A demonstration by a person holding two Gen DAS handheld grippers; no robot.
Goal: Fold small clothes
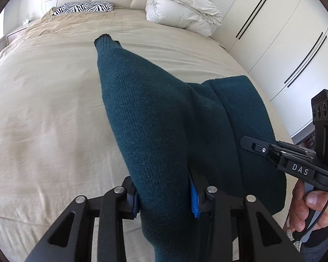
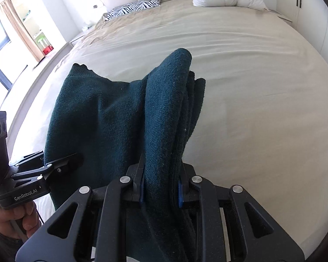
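A dark teal knit garment (image 1: 155,113) hangs between both grippers above the beige bed (image 1: 43,109). My left gripper (image 1: 165,196) is shut on one bunched edge of it, the cloth draping forward over the jaws. My right gripper (image 2: 160,191) is shut on the other edge, where several folded layers stand up between the blue pads (image 2: 180,193). The garment (image 2: 111,120) sags between the two. The right gripper shows in the left wrist view (image 1: 251,145) at the garment's right edge. The left gripper shows in the right wrist view (image 2: 70,162) at its left edge.
A rolled white duvet (image 1: 181,13) and a zebra-print pillow (image 1: 85,7) lie at the bed's head. White wardrobe doors (image 1: 284,32) stand along the right side. A window and curtain (image 2: 17,28) are on the left. The bed sheet (image 2: 251,87) spreads wide below the garment.
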